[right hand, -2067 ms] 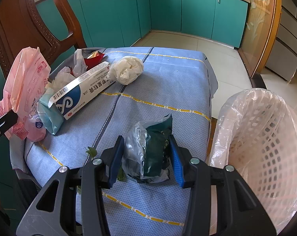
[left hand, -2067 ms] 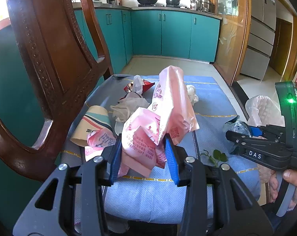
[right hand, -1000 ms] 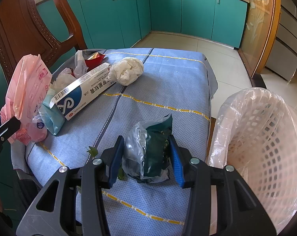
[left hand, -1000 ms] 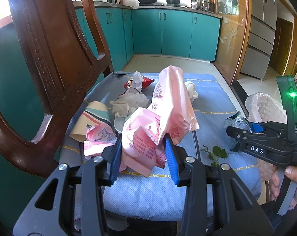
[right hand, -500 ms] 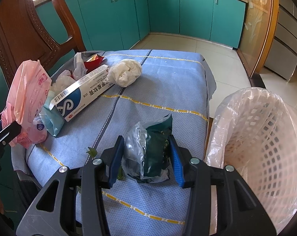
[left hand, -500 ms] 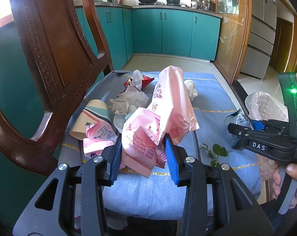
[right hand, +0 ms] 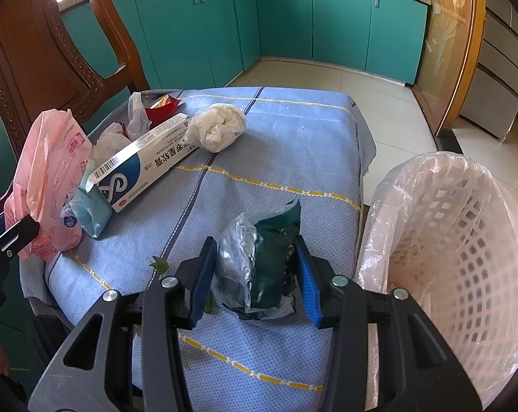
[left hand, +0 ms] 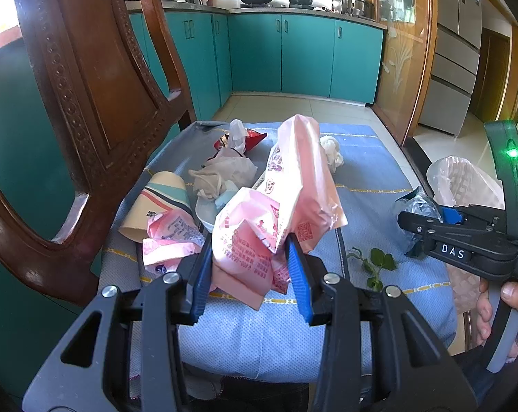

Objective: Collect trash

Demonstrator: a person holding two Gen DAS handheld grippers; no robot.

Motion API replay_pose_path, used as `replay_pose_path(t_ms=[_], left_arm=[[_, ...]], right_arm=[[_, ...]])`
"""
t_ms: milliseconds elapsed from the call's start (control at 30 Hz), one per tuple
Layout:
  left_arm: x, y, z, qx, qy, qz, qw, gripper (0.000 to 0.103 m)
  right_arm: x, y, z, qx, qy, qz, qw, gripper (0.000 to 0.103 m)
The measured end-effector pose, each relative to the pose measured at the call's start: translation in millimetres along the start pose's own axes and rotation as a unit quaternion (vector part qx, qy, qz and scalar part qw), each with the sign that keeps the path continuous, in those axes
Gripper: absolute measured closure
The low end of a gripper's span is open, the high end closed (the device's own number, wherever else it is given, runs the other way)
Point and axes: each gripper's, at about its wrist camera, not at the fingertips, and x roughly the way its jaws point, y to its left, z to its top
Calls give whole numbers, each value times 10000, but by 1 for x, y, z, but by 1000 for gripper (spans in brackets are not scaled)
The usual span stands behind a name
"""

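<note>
At a cloth-covered table [right hand: 293, 158], the left gripper [left hand: 250, 267] clamps a crumpled pink plastic bag [left hand: 293, 185] beside a paper cup [left hand: 159, 202] and used tissues [left hand: 221, 175]. A toothpaste box [right hand: 142, 161] lies mid-table. The right gripper [right hand: 257, 274] pinches a clear-and-green wrapper [right hand: 262, 254] just beside the lined white trash basket [right hand: 464, 240].

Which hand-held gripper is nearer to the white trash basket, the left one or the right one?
Right. The right hand-held gripper, clamped on a green and clear wrapper, is just beside the basket. The left hand-held gripper, holding a pink bag, is farther, across the table.
</note>
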Motion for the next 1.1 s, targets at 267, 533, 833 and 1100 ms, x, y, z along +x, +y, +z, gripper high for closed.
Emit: replay_pose_path(t_ms=[267, 533, 833, 1100], left_arm=[[-2, 1, -1, -15, -52, -5, 10000, 62], [-7, -3, -1, 57, -145, -108, 9998, 62], [-6, -4, -2, 66, -120, -123, 9998, 62], [-7, -5, -2, 66, -149, -132, 9998, 62]], right_arm=[[-2, -1, 0, 36, -50, -2, 10000, 58], [-11, -4, 2, 90, -278, 30, 9996, 58], [-14, -6, 2, 97, -324, 46, 9994, 58], [-19, -8, 2, 163, -423, 56, 9990, 58]])
